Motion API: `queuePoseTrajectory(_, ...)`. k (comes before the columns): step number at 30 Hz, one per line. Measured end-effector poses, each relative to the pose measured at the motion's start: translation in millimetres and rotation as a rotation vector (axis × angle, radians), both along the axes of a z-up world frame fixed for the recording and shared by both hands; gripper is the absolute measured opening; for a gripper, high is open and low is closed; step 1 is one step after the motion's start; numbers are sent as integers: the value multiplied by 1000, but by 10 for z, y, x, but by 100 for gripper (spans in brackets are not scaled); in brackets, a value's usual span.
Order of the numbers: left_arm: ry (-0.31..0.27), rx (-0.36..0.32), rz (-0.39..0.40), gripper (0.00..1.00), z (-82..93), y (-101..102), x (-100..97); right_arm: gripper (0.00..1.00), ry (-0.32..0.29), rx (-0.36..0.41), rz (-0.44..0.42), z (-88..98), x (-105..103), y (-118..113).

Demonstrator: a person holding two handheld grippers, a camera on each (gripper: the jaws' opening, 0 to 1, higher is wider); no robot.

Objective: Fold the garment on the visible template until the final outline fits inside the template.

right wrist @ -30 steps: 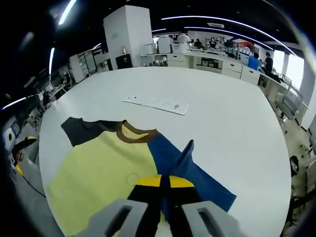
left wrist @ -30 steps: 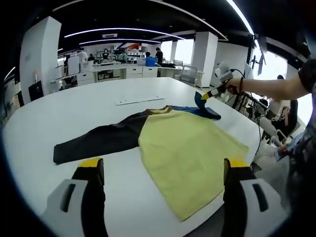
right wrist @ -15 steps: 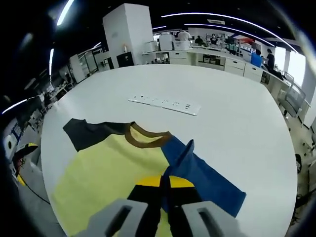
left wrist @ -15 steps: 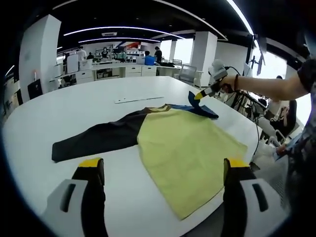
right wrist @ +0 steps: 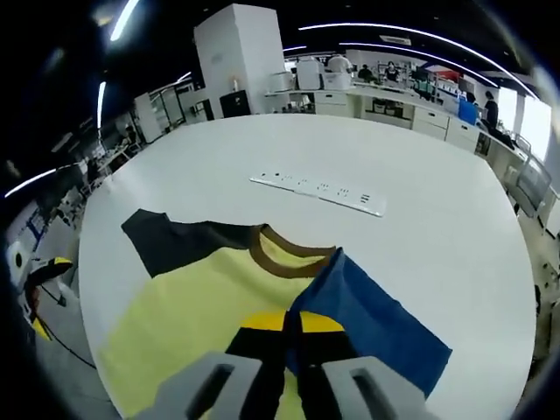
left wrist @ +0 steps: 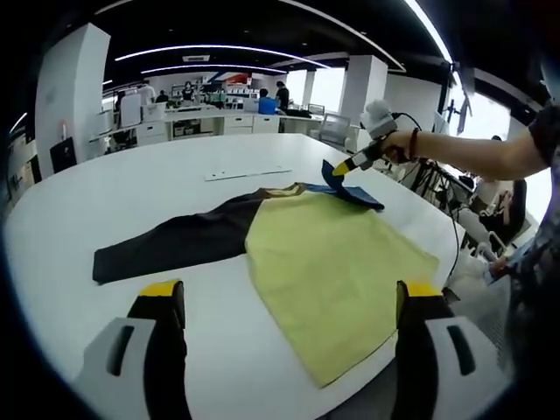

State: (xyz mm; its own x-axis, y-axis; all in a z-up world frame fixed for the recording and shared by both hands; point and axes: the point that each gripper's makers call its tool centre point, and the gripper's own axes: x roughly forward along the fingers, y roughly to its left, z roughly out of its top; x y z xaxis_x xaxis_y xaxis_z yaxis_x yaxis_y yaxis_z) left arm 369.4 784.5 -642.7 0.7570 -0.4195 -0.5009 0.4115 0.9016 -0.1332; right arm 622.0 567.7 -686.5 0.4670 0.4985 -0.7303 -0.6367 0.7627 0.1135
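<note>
While clamped on blue sleeve (right wrist: 367,311), right gripper (right wrist: 291,325); left gripper (left wrist: 284,302) jaws apart.

An open-plan office or lab: a big white counter (left wrist: 105,201) in front, rows of white desks (left wrist: 219,127) with people seated and standing behind them, square white pillars (right wrist: 232,57), curved strip lights (left wrist: 219,51) on a dark ceiling, and bright windows (left wrist: 325,87).

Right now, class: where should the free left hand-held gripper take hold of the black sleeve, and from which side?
Grip the black sleeve at its cuff end, coming in from the open table beyond it: the sleeve lies flat and stretched out, so that free edge is the most exposed.
</note>
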Motion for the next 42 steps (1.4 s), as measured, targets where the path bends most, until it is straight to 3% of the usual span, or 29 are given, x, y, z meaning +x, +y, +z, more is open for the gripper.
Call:
queuePoseTrajectory(23, 11, 0, 0, 98, -40, -3, -10, 0, 12, 48, 95, 43, -241, 783)
queuePoseTrajectory(42, 23, -1, 7, 97, -83, 17, -11, 0, 23, 113, 168, 127, -427, 1234)
